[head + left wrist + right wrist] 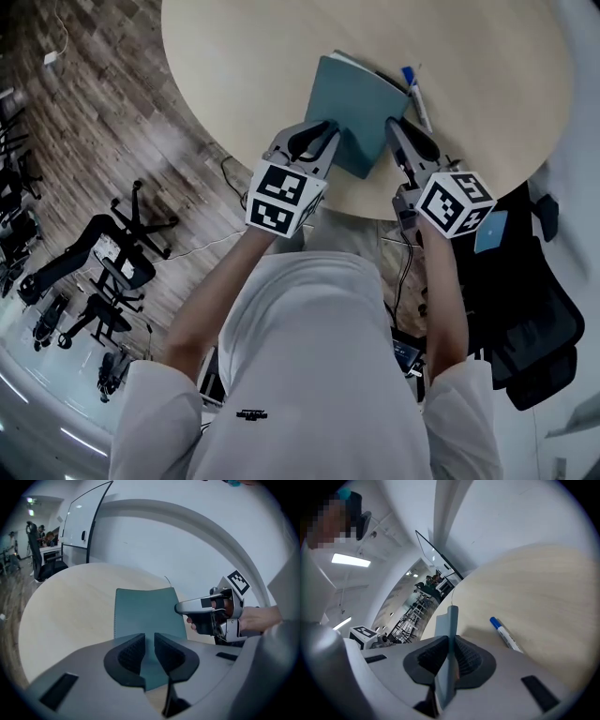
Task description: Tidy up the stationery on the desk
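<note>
A teal notebook [361, 112] lies near the front edge of the round pale wood table [244, 66], with white pages showing along its far edge. My right gripper [398, 136] is shut on the notebook's right edge. In the right gripper view the cover [452, 620] stands edge-on between the pads of that gripper [451, 656]. My left gripper [323, 141] is over the notebook's near left corner. Its jaws [150, 656] are almost together, with only a slit showing the teal cover [145, 611] below. A white marker with a blue cap [415, 94] [505, 633] lies just right of the notebook.
Black office chairs [103, 262] stand on the wooden floor to the left, with cables near the table. A black chair [525, 328] holding a blue item [491, 232] is close on my right. A whiteboard [84, 522] stands beyond the table.
</note>
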Demonstrator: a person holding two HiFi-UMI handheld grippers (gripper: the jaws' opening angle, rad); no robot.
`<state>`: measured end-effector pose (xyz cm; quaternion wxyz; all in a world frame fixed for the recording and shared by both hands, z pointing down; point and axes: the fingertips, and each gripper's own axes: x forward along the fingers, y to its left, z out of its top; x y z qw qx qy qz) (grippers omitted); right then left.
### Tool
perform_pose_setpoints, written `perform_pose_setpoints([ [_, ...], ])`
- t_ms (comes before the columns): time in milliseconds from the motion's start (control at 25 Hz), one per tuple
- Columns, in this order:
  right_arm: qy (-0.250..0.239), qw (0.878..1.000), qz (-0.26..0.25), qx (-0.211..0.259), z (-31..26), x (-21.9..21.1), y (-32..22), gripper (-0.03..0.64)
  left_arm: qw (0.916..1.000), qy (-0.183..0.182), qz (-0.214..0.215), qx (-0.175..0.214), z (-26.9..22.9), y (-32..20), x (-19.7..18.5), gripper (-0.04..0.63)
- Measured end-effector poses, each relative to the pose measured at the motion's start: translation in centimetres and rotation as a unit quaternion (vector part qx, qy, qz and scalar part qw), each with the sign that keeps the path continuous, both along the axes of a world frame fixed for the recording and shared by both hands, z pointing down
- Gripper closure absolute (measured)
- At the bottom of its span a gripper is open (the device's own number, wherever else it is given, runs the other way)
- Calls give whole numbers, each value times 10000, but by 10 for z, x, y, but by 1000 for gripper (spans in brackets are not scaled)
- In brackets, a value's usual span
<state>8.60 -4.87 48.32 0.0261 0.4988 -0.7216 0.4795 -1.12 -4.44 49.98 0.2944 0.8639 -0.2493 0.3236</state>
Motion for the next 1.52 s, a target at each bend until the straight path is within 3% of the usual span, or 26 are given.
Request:
perform_pose_setpoints([
  [320,90,9986,-483,184,-2,-3,-54,545,9977,113,-669,25,-1,-31,-3,548],
  [800,-76,9999,-82,-101,38,-3,-141,545,9931,141,-1166,-14,12,-77,-11,549],
  [1120,-44,9987,216,-455,68,10,-156,543,9920,77,-1261,-57,19,-82,-7,549],
  [1280,410,9972,114,-616,83,10,-154,541,9917,40,-1278,-151,27,-75,-8,549],
  [1400,1095,9929,28,-472,84,13,-158,538,9915,41,-1282,-194,33,-74,-7,548],
  [1520,1306,9910,113,-270,71,22,-159,521,9920,47,-1249,-201,34,-72,-2,548],
])
